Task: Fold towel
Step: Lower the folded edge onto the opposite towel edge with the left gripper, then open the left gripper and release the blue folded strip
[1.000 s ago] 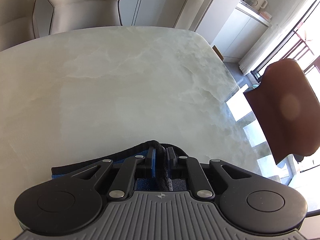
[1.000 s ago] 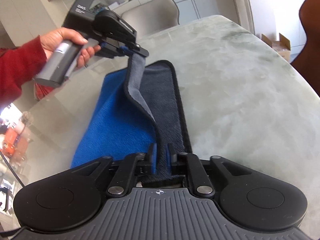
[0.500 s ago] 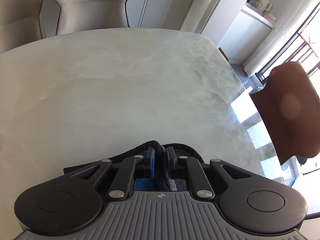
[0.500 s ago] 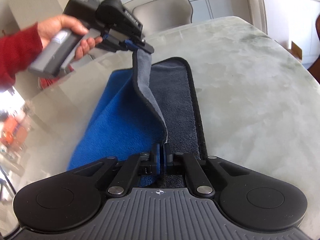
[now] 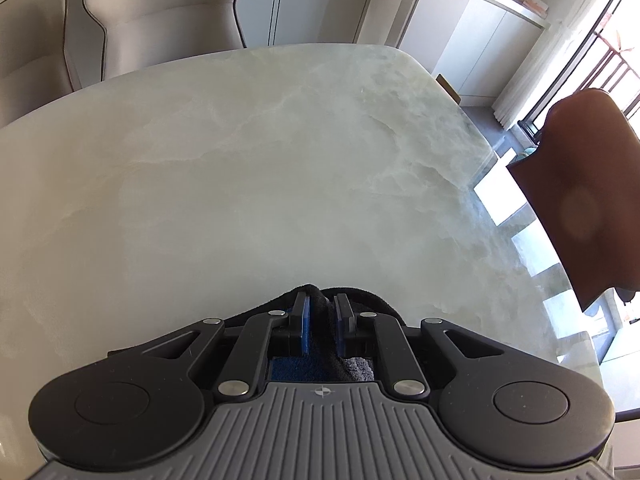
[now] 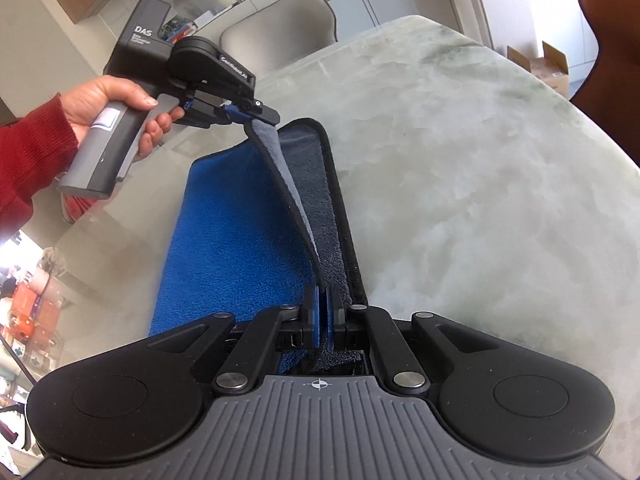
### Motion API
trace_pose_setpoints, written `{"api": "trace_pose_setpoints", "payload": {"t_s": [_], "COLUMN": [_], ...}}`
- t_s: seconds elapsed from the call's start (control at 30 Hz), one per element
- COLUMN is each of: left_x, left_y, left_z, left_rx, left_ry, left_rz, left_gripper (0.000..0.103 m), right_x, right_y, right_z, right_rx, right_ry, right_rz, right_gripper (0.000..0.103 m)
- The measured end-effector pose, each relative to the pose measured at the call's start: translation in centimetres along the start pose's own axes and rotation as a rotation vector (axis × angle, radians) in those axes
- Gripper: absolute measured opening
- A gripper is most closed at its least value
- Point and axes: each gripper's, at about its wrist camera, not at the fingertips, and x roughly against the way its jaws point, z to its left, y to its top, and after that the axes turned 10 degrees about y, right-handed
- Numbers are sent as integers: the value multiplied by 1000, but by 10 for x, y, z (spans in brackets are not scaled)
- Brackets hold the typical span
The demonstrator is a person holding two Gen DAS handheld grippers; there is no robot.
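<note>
The towel (image 6: 232, 240) is blue on one face and dark grey on the other, with a black hem. It lies lengthwise on the marble table (image 6: 480, 200). Its long edge is lifted and stretched between both grippers, with the grey face (image 6: 320, 184) turned up beside it. My right gripper (image 6: 323, 316) is shut on the near corner. My left gripper (image 6: 256, 116), held by a hand in a red sleeve, is shut on the far corner above the table. In the left wrist view the left gripper (image 5: 322, 320) pinches the black hem (image 5: 320, 300).
Beige chairs (image 5: 168, 12) stand at the far side of the table (image 5: 280, 160). A brown chair back (image 5: 584, 208) stands at the right edge. A cardboard box (image 6: 548, 64) sits on the floor beyond the table.
Both grippers keep their hold on the towel edge. The left gripper has moved a little lower and closer to the towel, and the lifted edge has carried further over the blue face.
</note>
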Motion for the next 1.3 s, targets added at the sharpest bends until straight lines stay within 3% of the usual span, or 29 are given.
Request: {"api": "trace_pose_setpoints", "payload": {"t_s": [0.47,0.77,0.97,1.13,1.3], "left_x": [-9,-9,8,24,35], "left_y": [4,4,3,-13,-52], "left_z": [-13,-18,-12,-5,6], "left_rx": [-39,-64,-40,-61,-34], "left_ry": [18,25,-54,-57,-53], "left_rz": [1,-11,-72,-102,-80], "left_gripper": [13,21,26,29,31], "right_x": [2,2,6,10,4], "right_y": [-2,-2,-3,3,13], "right_z": [2,-2,-2,3,12], "right_rx": [-1,1,6,73,138], "right_ry": [-15,-31,-52,-125,-51], "right_rz": [-4,21,23,2,-1], "right_gripper": [4,6,7,7,8]}}
